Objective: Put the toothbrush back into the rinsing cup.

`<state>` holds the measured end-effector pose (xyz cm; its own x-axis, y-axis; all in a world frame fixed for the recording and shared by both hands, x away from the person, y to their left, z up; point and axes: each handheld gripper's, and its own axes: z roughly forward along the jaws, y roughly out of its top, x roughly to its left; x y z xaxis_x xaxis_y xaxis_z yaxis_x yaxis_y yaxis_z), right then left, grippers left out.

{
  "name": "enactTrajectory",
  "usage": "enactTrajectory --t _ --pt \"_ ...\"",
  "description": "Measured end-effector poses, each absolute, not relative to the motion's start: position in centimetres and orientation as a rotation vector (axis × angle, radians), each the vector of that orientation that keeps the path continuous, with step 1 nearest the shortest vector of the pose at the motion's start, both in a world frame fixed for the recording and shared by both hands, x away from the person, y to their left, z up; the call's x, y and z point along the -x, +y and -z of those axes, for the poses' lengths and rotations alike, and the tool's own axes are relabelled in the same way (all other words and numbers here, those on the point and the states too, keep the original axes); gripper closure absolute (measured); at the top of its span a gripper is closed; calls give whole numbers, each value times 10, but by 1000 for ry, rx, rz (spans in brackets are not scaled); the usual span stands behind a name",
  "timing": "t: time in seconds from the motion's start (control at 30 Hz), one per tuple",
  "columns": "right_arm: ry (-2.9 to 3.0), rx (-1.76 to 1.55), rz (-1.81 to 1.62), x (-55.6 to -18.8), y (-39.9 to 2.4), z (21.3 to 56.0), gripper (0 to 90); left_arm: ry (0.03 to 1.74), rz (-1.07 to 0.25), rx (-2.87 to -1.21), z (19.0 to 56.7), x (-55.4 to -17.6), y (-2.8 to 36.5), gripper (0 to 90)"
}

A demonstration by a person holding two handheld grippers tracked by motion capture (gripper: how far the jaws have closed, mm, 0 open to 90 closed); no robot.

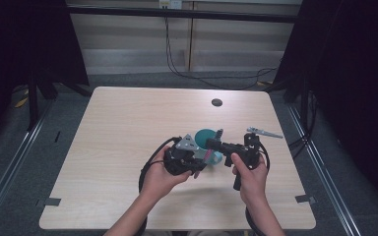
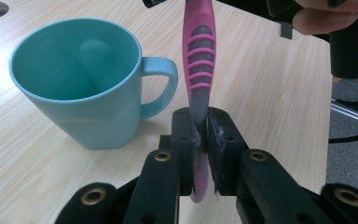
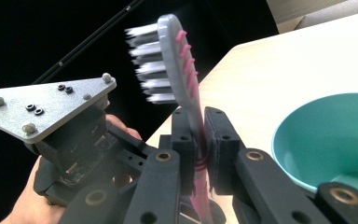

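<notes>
Both grippers pinch the same pink and grey plastic toothbrush (image 2: 198,60). The left gripper (image 2: 199,135) is squeezed tight on the handle end, and the right gripper (image 3: 200,140) is squeezed tight near the white bristles. The toothbrush hangs in the air just beside a light blue plastic mug (image 2: 81,88) on the pale wooden table (image 1: 128,123), maybe a little above its rim.

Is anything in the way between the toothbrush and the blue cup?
No, nothing visible. The toothbrush is clamped by both the left gripper and the right gripper, and it hangs right beside the cup, whose open mouth is bare inside.
</notes>
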<state>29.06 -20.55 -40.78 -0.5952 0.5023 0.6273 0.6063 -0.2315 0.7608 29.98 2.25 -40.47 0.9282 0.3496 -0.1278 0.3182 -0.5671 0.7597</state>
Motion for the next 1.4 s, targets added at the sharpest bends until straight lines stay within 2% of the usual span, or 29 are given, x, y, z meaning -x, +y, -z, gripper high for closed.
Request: enactTrajectory --t 1.13,1.27,1.4 --pt "-1985 1343 2002 -292 -196 403 833 462 -6 -2168 410 -298 19 764" --pt "-1998 1330 2006 -291 -197 400 834 479 -20 -2148 410 -299 23 666" --pt "-2011 1326 2008 -290 -199 397 835 480 -58 -2114 413 -303 30 475"
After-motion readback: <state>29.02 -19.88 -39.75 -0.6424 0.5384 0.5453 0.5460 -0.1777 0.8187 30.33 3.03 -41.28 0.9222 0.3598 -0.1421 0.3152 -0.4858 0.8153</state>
